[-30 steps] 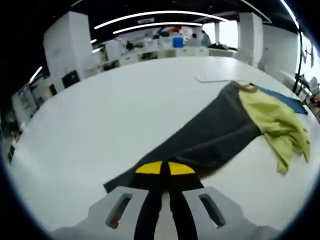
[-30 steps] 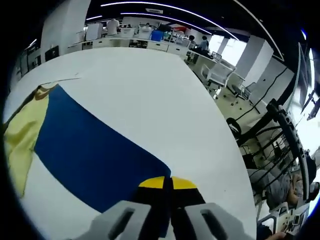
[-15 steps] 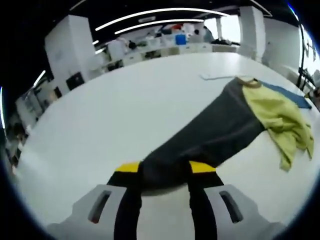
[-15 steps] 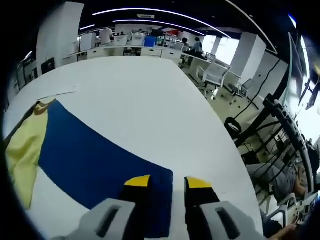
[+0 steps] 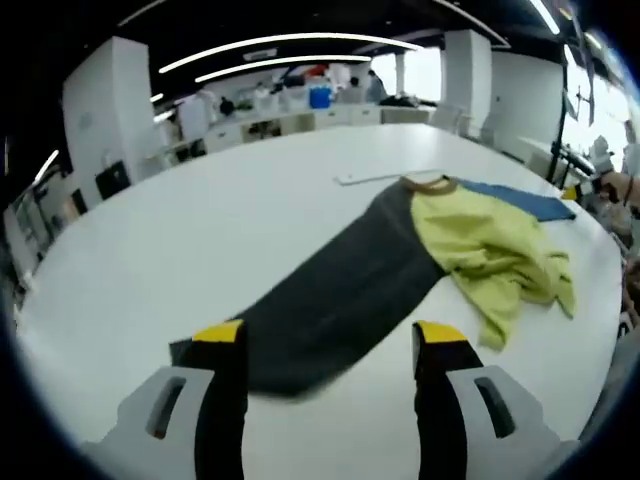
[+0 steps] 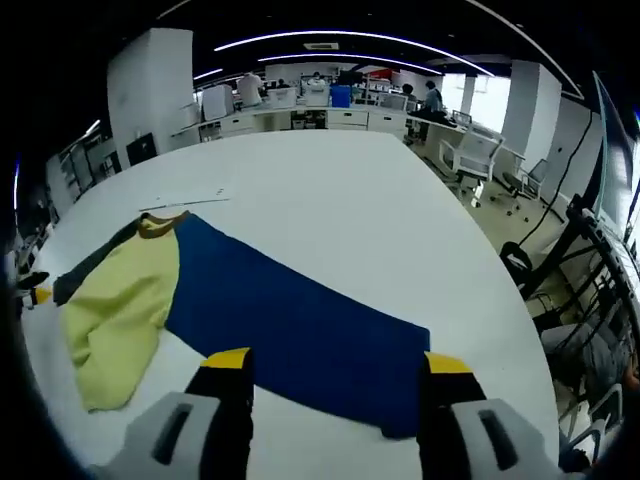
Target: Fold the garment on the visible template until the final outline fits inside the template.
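A garment lies spread on the white table (image 5: 170, 230). It has a dark grey sleeve (image 5: 330, 300), a crumpled yellow body (image 5: 490, 245) with a brown collar (image 5: 425, 183), and a blue sleeve (image 5: 520, 197). My left gripper (image 5: 330, 340) is open, its jaws straddling the grey sleeve's near end just above it. In the right gripper view the blue sleeve (image 6: 300, 335) lies flat, running from the yellow body (image 6: 120, 300) toward me. My right gripper (image 6: 337, 362) is open over the blue sleeve's near end, holding nothing.
A thin white sheet (image 5: 375, 177) lies flat beyond the collar, seen too as a white sheet (image 6: 185, 195) in the right gripper view. Office chairs (image 6: 470, 150) stand past the table's right edge. Desks and shelves (image 6: 300, 100) line the back.
Both grippers were shut on the sleeve ends a second ago. They have opened, let the grey and blue sleeves go, and drawn back; the sleeves now lie flat.
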